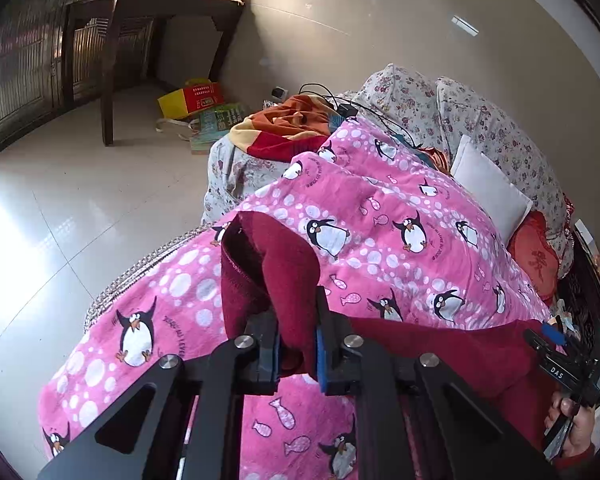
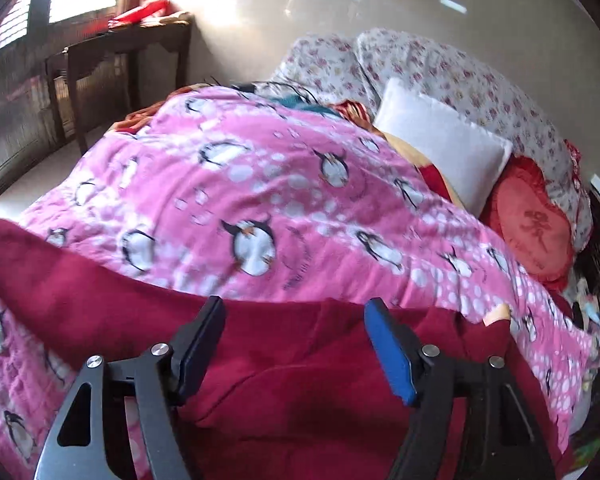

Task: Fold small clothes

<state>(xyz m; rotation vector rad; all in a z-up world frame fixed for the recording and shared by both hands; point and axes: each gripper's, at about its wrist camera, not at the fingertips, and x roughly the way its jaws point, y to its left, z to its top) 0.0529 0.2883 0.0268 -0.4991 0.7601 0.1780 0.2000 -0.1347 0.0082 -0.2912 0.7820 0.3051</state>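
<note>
The left tongs are clamped nearly shut on a bunched fold of the dark red fleece garment, lifting a ribbed hem or cuff off the pink penguin-print blanket that covers the bed. The rest of the garment trails to the right across the blanket toward the right tongs, whose jaws stand apart above the red cloth, a black pad on one side and a blue pad on the other, neither pressing the fabric. In the left wrist view those right tongs show only at the far right edge, a black body marked "DAS" held by a hand that is cut off by the frame. The blanket carries small curved lettering beside the penguins, too small to read. Behind it lie a white pillow, a red cushion with an embroidered character, and a floral quilt. The right wrist view is blurred.
</note>
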